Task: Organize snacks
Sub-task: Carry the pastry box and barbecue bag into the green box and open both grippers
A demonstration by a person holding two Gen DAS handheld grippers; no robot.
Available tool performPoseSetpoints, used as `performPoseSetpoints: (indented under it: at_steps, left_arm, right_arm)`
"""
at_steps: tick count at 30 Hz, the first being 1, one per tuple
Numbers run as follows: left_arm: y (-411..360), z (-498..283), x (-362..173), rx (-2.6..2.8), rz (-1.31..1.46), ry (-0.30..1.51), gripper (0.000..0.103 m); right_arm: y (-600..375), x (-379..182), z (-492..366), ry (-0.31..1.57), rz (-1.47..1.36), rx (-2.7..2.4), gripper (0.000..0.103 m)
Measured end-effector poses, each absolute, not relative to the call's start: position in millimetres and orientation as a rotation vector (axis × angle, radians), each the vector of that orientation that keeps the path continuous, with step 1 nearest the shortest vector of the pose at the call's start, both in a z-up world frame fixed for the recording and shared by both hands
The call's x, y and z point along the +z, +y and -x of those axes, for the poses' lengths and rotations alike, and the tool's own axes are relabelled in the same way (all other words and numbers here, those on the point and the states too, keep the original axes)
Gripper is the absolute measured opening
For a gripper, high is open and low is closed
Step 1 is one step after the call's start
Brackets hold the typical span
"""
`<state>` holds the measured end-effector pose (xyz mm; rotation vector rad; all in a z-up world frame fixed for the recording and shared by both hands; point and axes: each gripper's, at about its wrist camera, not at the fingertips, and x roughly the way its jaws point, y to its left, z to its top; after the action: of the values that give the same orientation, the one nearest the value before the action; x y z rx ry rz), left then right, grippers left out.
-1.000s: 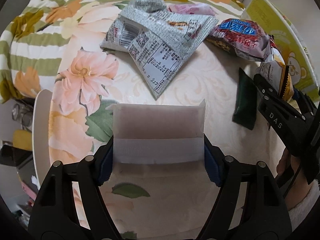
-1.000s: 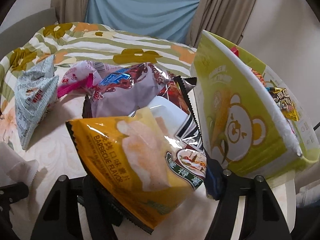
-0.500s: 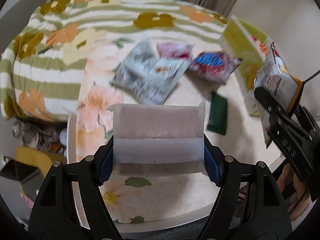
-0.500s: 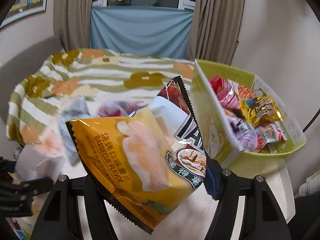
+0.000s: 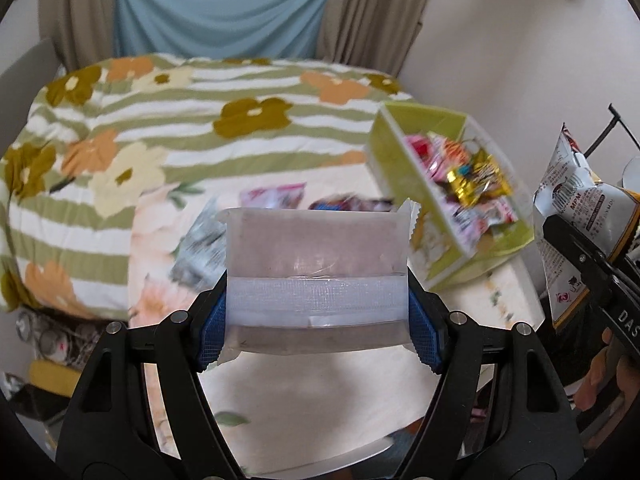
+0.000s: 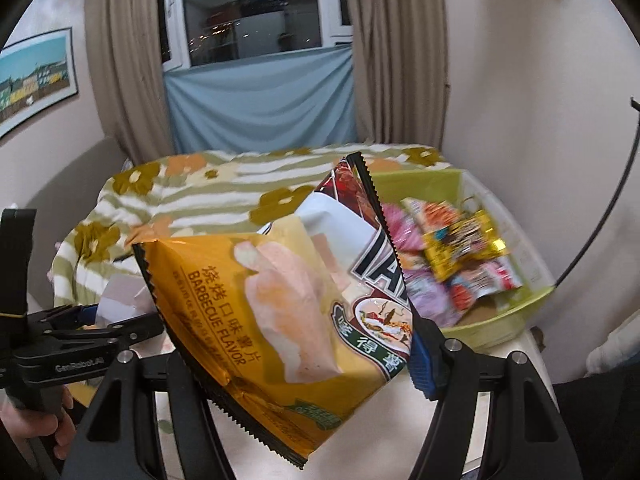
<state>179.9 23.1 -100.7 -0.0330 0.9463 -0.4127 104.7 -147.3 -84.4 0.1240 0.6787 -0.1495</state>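
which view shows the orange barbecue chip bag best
The right wrist view: the orange barbecue chip bag fills the frame, front printing readable, clamped in the right hand-held gripper. The left wrist view catches only its printed white back at the right edge.

Both grippers have risen from the floral-clothed table (image 5: pixel 280 420): the left gripper (image 5: pixel 318 312) carrying its frosted white packet (image 5: pixel 316 280), the right gripper (image 6: pixel 288 360) its orange barbecue crisp bag (image 6: pixel 260 320), so the lime-green cardboard snack box (image 5: pixel 404 176) now shows its contents from above

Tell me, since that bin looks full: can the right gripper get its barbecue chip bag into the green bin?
Probably yes: the green bin is open-topped, and nothing stands between it and the barbecue chip bag.
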Motion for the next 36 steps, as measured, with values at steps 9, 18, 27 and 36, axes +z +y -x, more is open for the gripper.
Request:
performPoseSetpoints:
  at_steps: [9,18,27,36]
  left_arm:
    - [-82.0,-202.0,-75.1,-0.420,0.035,0.896,0.073]
    - [-193.6,-240.3,-87.6,-0.400,0.023,0.915,0.073]
    - [-244.2,-273.6,-123.5,-0.347,0.022,0.999,0.073]
    - [-237.6,-271.9,-129.4,-0.322,-0.001,1.012,0.099]
  right_arm:
    - [-239.5,-70.4,-116.0,0.652,-0.128,-0.113,0.064]
    - [-318.0,-85.6,-131.5,0.687,-0.141,-0.029,0.064]
    - [-355.1,-104.6,-151.0,0.742,-0.149,0.049,0.065]
    - [-364.2,-113.9,-152.5,0.772,-0.184,0.063,0.065]
